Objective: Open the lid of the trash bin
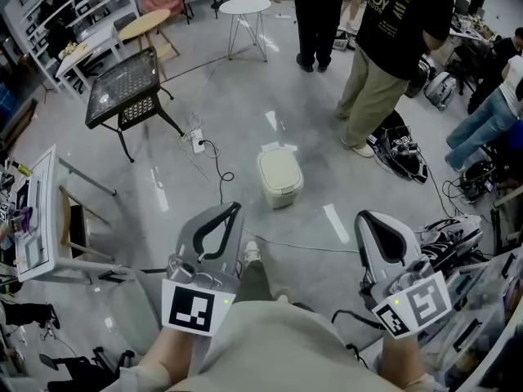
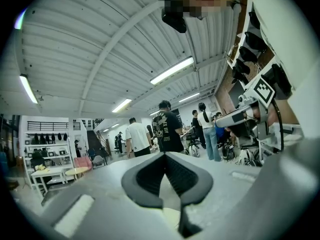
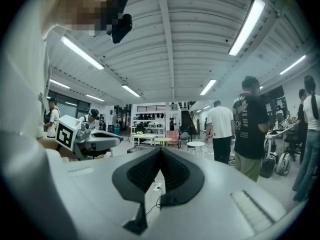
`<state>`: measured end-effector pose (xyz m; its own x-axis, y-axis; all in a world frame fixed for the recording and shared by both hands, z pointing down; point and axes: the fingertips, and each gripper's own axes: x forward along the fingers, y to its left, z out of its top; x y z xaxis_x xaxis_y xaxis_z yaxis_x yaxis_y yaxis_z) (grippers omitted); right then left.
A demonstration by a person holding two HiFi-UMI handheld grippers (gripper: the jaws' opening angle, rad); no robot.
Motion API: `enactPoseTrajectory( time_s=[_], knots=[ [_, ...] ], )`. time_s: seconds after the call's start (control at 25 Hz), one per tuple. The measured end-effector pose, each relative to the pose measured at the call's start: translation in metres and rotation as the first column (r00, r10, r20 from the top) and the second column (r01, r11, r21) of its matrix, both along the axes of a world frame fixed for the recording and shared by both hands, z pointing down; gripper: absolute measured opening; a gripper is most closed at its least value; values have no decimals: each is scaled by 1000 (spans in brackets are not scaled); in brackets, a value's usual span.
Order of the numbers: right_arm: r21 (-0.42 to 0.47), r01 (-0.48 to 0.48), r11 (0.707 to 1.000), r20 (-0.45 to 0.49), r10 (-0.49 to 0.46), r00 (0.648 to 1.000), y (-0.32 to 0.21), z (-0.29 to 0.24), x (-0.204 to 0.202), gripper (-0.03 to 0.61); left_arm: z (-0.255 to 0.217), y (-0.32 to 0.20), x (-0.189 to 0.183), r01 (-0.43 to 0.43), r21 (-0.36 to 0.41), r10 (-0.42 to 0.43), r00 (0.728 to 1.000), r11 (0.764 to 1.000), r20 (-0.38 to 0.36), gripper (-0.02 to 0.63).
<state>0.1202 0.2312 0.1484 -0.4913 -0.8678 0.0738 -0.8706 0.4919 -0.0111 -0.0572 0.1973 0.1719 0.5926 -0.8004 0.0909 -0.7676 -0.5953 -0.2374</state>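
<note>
The trash bin is a small cream bin with its lid down. It stands on the grey floor a short way ahead of me in the head view. My left gripper is held up at the lower left, with its jaws shut on nothing and its tips pointing toward the bin from well short of it. Lower right, my right gripper is likewise shut and empty. The left gripper view shows its pads meeting at the tips, with the right gripper alongside. In the right gripper view the jaws close, with the left gripper beside them.
A power strip and black cable lie on the floor left of the bin. A black mesh table stands at the far left and a white desk at the near left. People stand behind the bin, with bags at the right.
</note>
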Motion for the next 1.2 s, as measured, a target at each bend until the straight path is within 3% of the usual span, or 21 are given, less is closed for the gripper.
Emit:
enactPoseTrajectory(
  time_s=[0.24,0.72,1.0,1.2],
  knots=[
    [-50,7,999,-3,-7,1000,-75,17,-21,3,17,-72,-18,4,-43,-4,1000,999,8,3],
    [-146,-52,988,-19,50,999,-242,52,-72,3,51,-239,-48,-117,-61,120,992,991,41,3],
    [-201,-105,974,-3,107,994,-295,75,-78,3,63,-294,-60,-147,-67,149,988,987,34,3],
    [-238,-126,963,-7,128,992,-321,93,-68,3,84,-315,-63,-115,-145,117,993,983,9,3]
  ],
)
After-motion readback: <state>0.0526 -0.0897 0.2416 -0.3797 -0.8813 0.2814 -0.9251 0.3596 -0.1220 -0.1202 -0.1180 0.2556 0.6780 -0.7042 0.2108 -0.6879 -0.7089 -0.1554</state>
